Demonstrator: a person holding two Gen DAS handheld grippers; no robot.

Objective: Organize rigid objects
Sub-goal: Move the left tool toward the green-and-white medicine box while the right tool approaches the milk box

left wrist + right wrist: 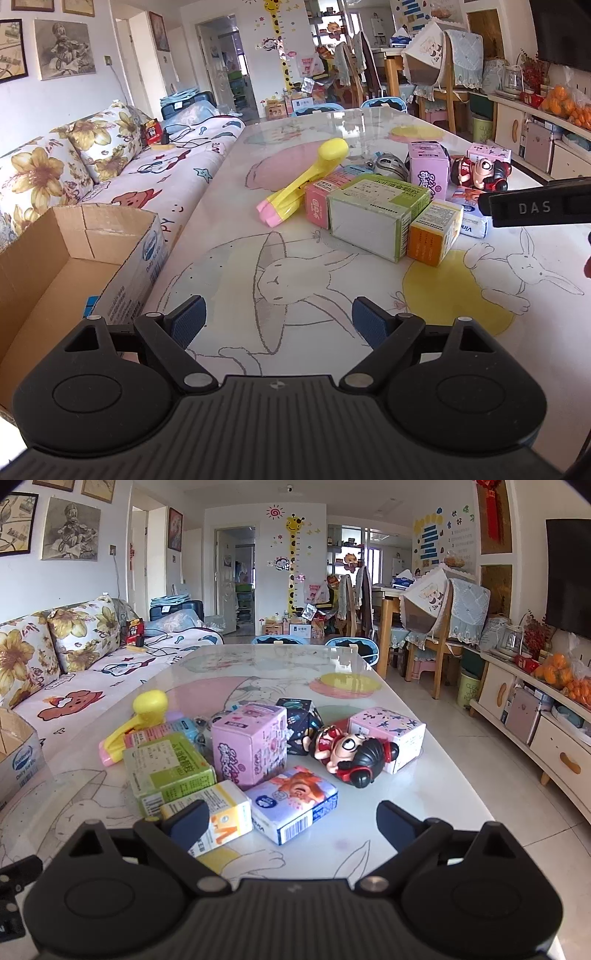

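The right hand-held gripper (290, 821) tilts downward over the worktop (424, 812), jaws spread wide and holding nothing, with a blue-and-white box (291, 806) lying just ahead between its fingers. The left hand-held gripper (277, 319) also tilts down, jaws wide and empty, over bare worktop. A cardboard carton (74, 258) sits off the worktop's left edge.

I am working in a family living room: a sofa with yellow-flowered cushions (79, 637) lines the left wall, framed pencil sketches (71, 530) hang above it, and a yellow giraffe height-chart sticker (293, 565) marks the far wall. Wooden dining chairs with cloth covers (448, 627), a dark wall-mounted television (569, 576) and a cream sideboard holding oranges (517, 709) stand to the right.
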